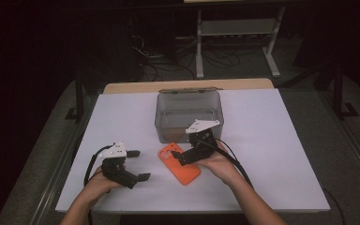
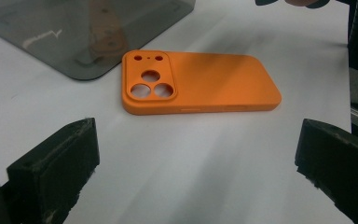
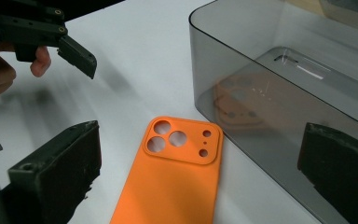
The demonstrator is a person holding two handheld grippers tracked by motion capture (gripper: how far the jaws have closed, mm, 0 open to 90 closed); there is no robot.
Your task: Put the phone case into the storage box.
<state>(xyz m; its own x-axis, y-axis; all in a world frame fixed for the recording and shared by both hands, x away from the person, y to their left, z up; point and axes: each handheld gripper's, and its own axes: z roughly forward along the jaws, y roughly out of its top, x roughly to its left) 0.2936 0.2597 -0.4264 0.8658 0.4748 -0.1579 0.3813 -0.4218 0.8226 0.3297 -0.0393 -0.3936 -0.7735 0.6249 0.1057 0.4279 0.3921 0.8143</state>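
1. Orange phone case (image 1: 178,163) lay flat on white table (image 1: 272,154), camera cutouts up, just in front of grey see-through box (image 1: 189,115), apart from it.
2. Right gripper (image 1: 180,157) hovered over the case's box-side end; jaws wide apart, holding nothing.
3. Left gripper (image 1: 138,165) sat well to the case's left, jaws wide open, empty, facing the case.

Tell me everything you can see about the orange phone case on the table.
The phone case is bright orange with a matte, rubbery look. It lies flat, back side up, on the white table, just in front of the smoky clear box. A raised square camera block at one end has three large round holes and three small ones. Side button bumps show along one edge. Neither gripper touches it.
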